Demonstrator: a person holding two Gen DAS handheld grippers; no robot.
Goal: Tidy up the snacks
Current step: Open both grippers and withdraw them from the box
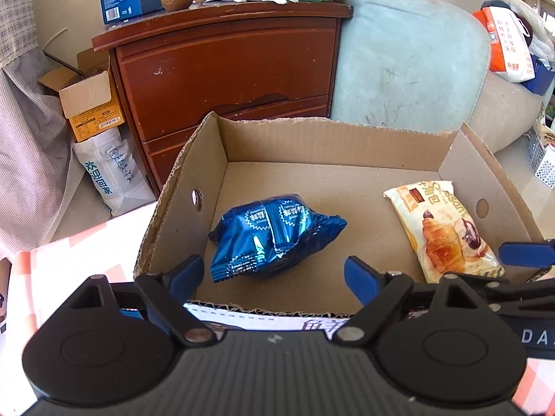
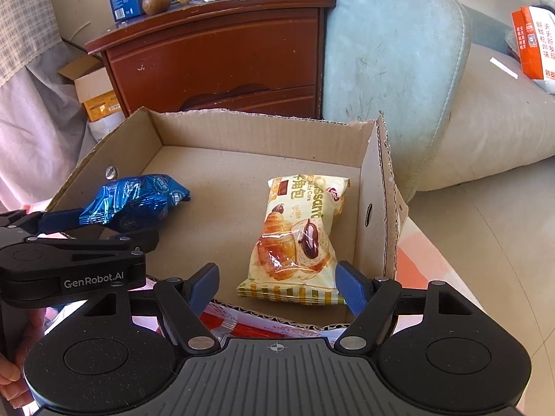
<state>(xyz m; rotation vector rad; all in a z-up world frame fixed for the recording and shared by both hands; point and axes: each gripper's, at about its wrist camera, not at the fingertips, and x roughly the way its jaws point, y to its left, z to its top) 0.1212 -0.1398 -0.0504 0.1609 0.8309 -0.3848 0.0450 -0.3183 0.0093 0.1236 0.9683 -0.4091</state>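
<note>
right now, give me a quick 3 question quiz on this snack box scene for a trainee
1. True or false: the blue foil packet and the croissant packet both lie inside the cardboard box.
2. Which gripper faces the croissant packet most directly? A) left gripper B) right gripper
3. Fill in: both grippers' jaws are ____, and neither holds anything.

Key:
1. True; the two packets lie apart on the box floor.
2. B; the croissant packet lies straight ahead between the right gripper's fingers, while the left gripper faces the blue foil packet.
3. Open.
</note>
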